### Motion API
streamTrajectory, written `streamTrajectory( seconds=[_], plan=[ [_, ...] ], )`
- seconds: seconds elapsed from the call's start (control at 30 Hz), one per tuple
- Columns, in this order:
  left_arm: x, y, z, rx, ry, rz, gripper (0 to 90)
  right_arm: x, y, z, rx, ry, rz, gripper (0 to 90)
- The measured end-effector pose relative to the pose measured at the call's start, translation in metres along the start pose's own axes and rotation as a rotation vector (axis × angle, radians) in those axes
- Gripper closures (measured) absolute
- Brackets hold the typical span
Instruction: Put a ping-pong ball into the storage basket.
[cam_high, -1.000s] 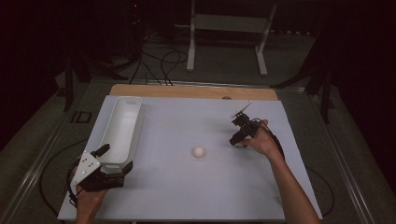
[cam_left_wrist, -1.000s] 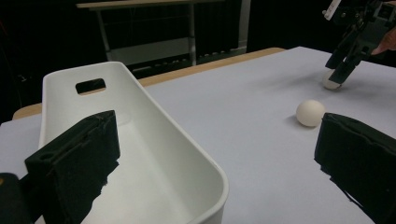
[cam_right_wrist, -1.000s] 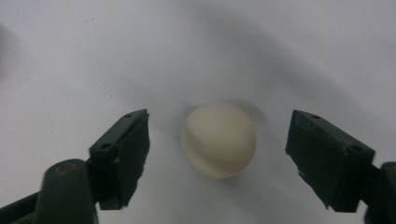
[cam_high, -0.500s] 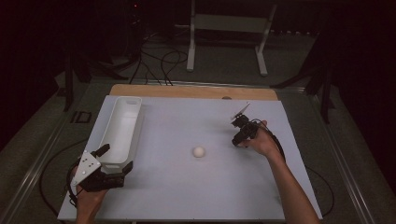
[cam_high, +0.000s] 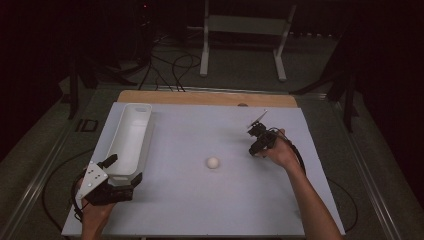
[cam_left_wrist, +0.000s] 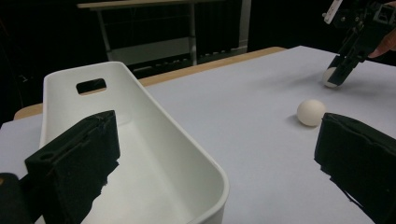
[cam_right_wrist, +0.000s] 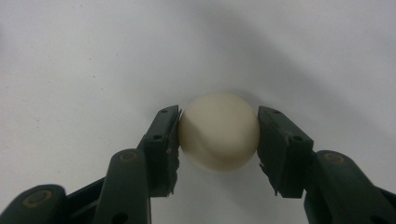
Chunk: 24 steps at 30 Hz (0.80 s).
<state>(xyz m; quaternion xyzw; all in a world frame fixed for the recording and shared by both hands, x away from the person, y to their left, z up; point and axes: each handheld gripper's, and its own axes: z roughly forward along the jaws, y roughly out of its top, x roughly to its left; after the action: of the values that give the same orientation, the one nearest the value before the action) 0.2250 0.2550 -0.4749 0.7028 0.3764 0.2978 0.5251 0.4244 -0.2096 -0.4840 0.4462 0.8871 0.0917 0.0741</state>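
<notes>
Right gripper view: jaws pinching a white ball.

The right gripper (cam_right_wrist: 218, 135), having just closed, is clamping the ball (cam_right_wrist: 218, 131) on the counter (cam_high: 200, 130), well right of the white bin (cam_high: 127, 140) (a second ball (cam_high: 213, 162) lying between). The left gripper (cam_high: 122, 172), jaws spread, is straddling the bin's near end.

Dim room, dark surround; table (cam_high: 210, 200) evenly lit; close-up slightly soft.
</notes>
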Motion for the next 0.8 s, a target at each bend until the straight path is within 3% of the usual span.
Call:
streamTrajectory(
  seconds=[0.8],
  plan=[
    [0.0,0.0,0.0,0.001,0.0,0.0,0.7,-0.003,-0.006,-0.016,-0.01,-0.007,0.02,50.2]
  ],
)
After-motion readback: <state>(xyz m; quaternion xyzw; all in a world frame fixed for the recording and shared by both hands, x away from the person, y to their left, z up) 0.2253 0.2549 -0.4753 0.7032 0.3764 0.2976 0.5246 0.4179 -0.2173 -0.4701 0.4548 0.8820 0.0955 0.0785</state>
